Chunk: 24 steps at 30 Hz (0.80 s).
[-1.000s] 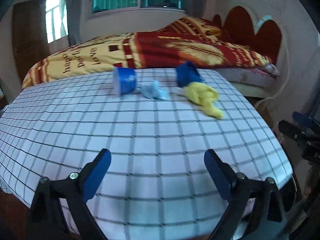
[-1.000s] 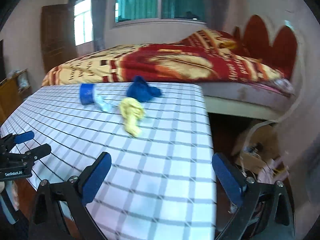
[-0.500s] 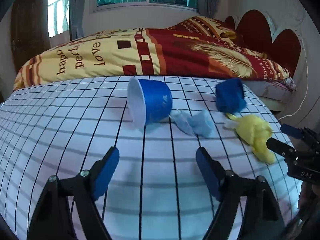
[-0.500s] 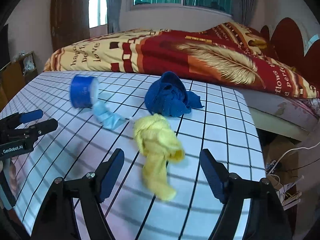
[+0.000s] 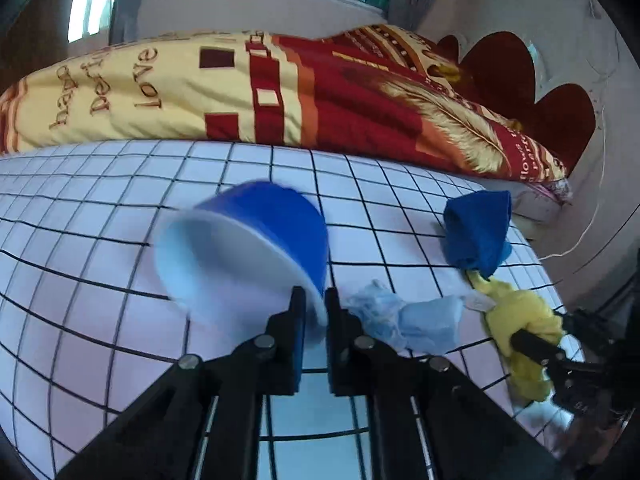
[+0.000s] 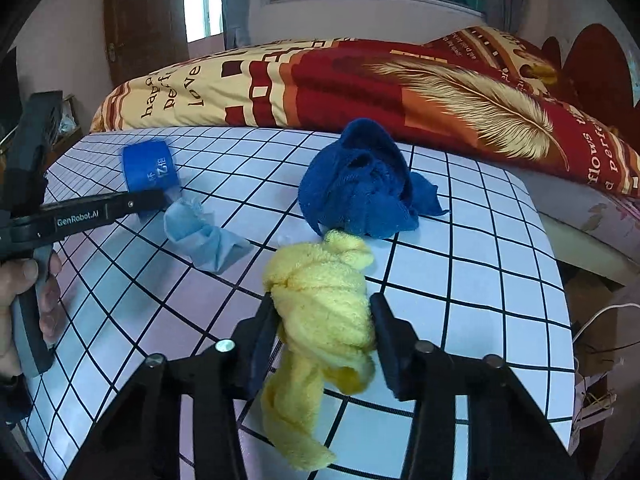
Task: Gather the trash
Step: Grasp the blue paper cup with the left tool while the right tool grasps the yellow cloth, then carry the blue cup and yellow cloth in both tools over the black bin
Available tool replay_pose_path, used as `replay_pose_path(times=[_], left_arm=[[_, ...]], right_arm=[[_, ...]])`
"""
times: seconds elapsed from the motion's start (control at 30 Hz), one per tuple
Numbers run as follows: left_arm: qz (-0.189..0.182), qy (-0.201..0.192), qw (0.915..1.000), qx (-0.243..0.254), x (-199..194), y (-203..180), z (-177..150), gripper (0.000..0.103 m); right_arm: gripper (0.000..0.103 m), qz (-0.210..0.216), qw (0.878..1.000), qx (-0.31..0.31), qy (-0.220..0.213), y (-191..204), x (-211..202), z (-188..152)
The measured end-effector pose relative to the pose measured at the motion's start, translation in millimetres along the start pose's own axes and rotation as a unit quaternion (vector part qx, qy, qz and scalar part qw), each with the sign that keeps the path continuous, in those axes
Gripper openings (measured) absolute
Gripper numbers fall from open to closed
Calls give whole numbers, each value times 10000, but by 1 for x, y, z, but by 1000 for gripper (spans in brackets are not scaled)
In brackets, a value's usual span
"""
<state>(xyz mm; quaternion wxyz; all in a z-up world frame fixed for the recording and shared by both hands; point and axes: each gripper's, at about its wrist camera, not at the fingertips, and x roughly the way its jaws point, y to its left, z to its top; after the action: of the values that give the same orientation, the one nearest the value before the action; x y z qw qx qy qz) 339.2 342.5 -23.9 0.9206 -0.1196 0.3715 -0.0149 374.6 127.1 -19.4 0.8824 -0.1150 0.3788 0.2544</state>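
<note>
Left wrist view: cup (image 5: 248, 248) blurred in left tool (image 5: 316, 312).

cup (image 6: 149, 172) left | tissue (image 6: 204, 238) beside it | cloth (image 6: 320, 296) right | towel (image 6: 360, 188) behind cloth

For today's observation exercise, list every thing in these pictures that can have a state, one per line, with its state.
Left claw: shut on the cup's rim.
Right claw: closed around the yellow cloth.
Cup: on its side, rim pinched.
Yellow cloth: bunched, gripped, tail hanging.
Blue cloth: crumpled on the table, untouched.
Tissue: crumpled, lying free.
Table: covered with a checked cloth.
</note>
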Motion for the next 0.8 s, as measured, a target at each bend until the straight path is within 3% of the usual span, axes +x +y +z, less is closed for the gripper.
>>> replay_pose_path(times=[0.17, 0.4, 0.6, 0.8], left_arm=[[83, -246, 9995, 187, -34, -12, -16, 4], [111, -463, 9985, 275, -85, -30, -40, 4], [-185, -581, 9981, 112, -120, -47, -59, 4], [-333, -625, 9971, 266, -146, -84, -85, 4]], right_arm=[[33, 58, 10000, 56, -43, 0, -8, -4], [32, 94, 9997, 141, -175, 4, -41, -19], [32, 47, 9993, 203, -316, 5, -80, -42], [32, -146, 9986, 197, -470, 2, -129, -75]])
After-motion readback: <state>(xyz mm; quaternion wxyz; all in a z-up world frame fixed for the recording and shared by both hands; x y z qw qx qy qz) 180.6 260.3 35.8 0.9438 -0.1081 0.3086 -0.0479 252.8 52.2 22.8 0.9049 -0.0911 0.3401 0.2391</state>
